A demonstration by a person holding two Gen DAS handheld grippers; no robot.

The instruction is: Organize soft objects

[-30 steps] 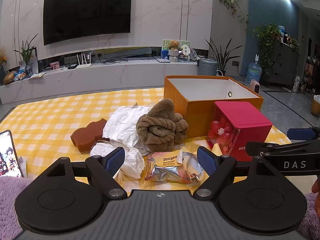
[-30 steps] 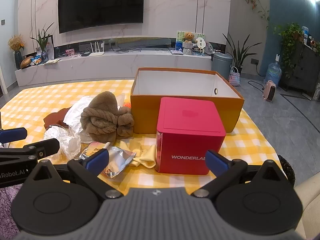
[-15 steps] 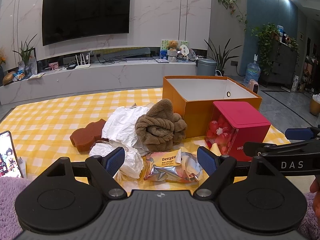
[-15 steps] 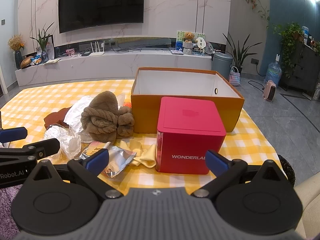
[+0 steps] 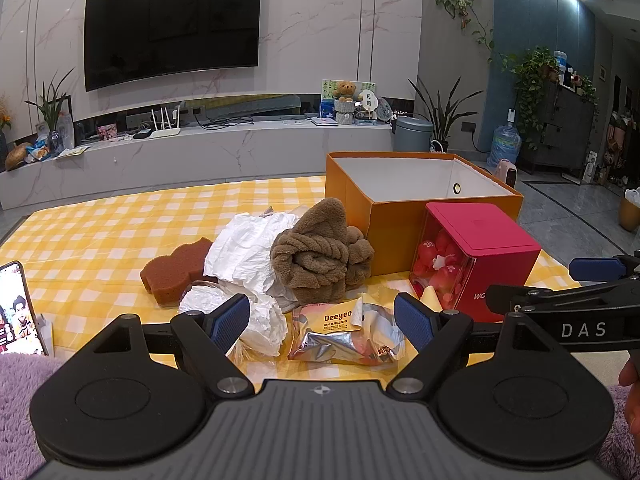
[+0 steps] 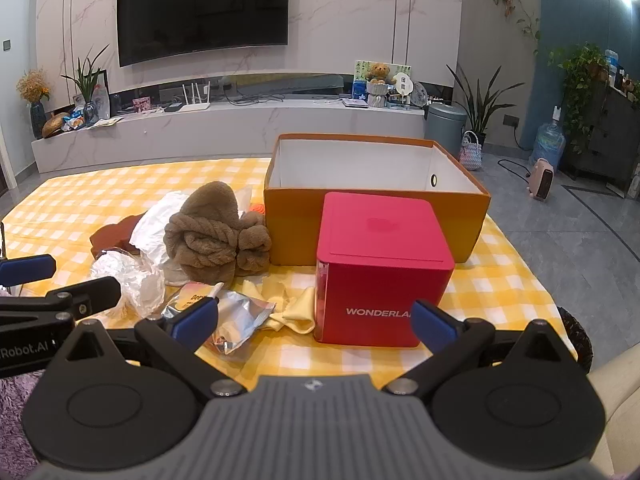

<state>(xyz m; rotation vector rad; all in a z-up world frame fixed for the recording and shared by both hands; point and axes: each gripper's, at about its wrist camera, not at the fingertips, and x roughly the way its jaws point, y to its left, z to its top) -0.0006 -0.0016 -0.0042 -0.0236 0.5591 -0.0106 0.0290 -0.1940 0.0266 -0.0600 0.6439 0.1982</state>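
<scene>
A pile of soft things lies on the yellow checked cloth: a brown fluffy towel, white crumpled fabric, a brown sponge, a clear bag with white stuffing, a silver Deeyeo snack packet and a yellow cloth. Behind stands an open orange box, empty inside. My left gripper is open, held low in front of the packet. My right gripper is open before the red WONDERLAND box, touching nothing.
A phone leans at the left table edge. Purple fluffy fabric lies under both grippers. A hand shows at the right. Beyond the table are a TV wall, a marble shelf, plants and a grey floor.
Both views have shifted very slightly; the objects on the cloth have not moved and both grippers stay open.
</scene>
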